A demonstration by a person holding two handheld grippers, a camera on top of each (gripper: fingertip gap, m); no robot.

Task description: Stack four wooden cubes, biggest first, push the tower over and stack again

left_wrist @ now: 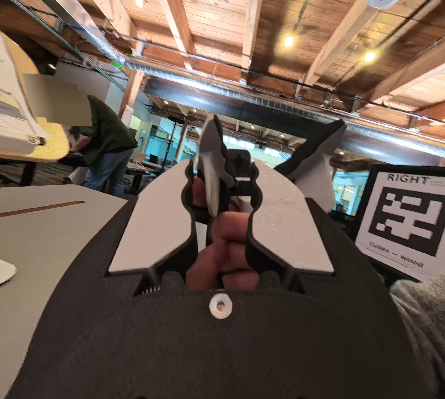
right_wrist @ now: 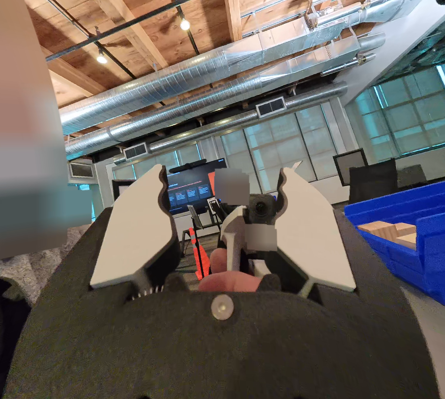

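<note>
Both grippers are tilted up toward the ceiling and face each other at close range. My left gripper (left_wrist: 222, 168) is open and empty. Beyond it in the left wrist view, a hand (left_wrist: 224, 247) holds the right gripper, whose white fingers (left_wrist: 210, 158) are spread wide. My right gripper (right_wrist: 224, 174) is open and empty. Just past it is the left gripper's camera (right_wrist: 261, 209). Light wooden cubes (right_wrist: 395, 233) lie in a blue bin (right_wrist: 409, 267) at the right of the right wrist view. I cannot tell how many there are.
A white card with a black square marker (left_wrist: 404, 218) stands at the right. A grey tabletop (left_wrist: 48, 242) lies at the left. A person in a dark jacket (left_wrist: 108, 136) bends over a far desk. An orange cone (right_wrist: 198, 254) and a dark screen (right_wrist: 190, 192) stand across the room. The left gripper's tips are roughly 5 cm from the right gripper's.
</note>
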